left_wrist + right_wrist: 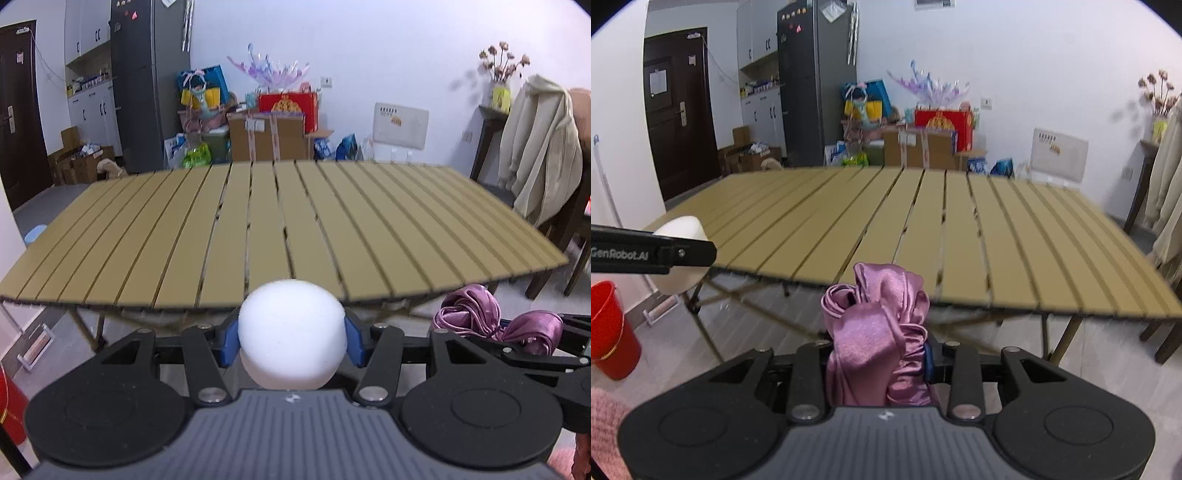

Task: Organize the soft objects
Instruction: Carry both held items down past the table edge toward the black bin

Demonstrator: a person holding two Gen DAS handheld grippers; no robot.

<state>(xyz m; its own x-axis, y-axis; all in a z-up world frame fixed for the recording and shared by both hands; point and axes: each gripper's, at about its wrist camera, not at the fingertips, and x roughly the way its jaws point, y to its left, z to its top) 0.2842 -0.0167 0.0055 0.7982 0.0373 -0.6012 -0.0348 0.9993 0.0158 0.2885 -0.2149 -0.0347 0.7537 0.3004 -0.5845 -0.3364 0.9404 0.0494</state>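
Two soft loads carried clear of the slatted table [295, 221]: white foam ball [291, 332] pinched in left gripper [291, 341], purple satin cloth [877, 332] clamped in right gripper [879, 363], presumably for sorting there.

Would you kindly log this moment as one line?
left gripper: shut on white foam ball | right gripper: shut on purple satin cloth | slatted table: ahead, nothing set down yet

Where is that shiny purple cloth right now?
The shiny purple satin cloth is bunched in the right tool, held in the air short of the tan slatted table's near edge.
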